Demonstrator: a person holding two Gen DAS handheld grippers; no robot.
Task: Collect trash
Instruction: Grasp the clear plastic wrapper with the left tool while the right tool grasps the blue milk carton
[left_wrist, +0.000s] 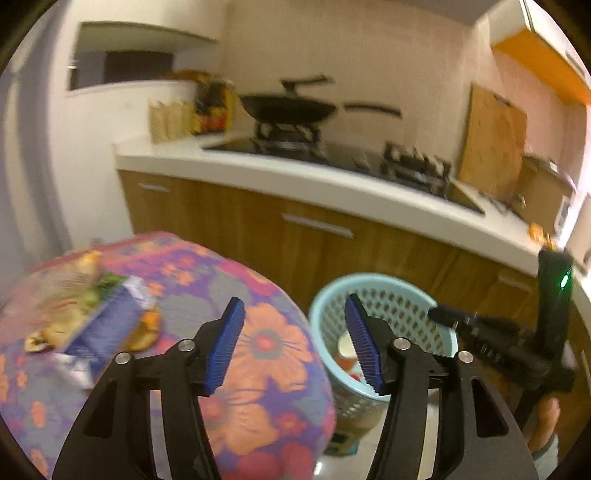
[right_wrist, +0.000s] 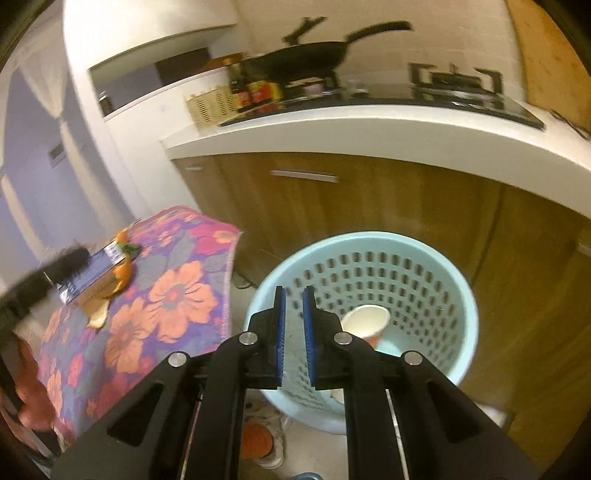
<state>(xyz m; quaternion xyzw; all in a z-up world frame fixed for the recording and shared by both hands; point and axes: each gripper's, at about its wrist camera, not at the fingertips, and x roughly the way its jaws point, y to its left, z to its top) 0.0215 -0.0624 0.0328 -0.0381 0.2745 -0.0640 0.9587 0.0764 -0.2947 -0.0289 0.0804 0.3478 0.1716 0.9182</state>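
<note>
A light blue perforated trash basket (right_wrist: 424, 258) stands on the floor by the table; a paper cup (right_wrist: 365, 321) lies inside it. The basket also shows in the left wrist view (left_wrist: 332, 295). Trash lies on the flowered tablecloth (left_wrist: 266, 354): a blue wrapper (left_wrist: 107, 325), orange peel (left_wrist: 146, 332) and leafy scraps (left_wrist: 103, 284). My left gripper (left_wrist: 295, 347) is open and empty above the table's right edge. My right gripper (right_wrist: 293, 332) is nearly shut with a narrow gap, empty, above the basket's left rim. The wrapper (right_wrist: 92, 269) and peel (right_wrist: 123, 275) show in the right wrist view too.
A white kitchen counter (left_wrist: 295, 177) with wooden cabinets runs behind the basket. On it are a gas stove with a black wok (left_wrist: 291, 107), bottles (right_wrist: 255, 94) and a cutting board (left_wrist: 495, 147). The right gripper's body (left_wrist: 517, 343) shows at the right of the left wrist view.
</note>
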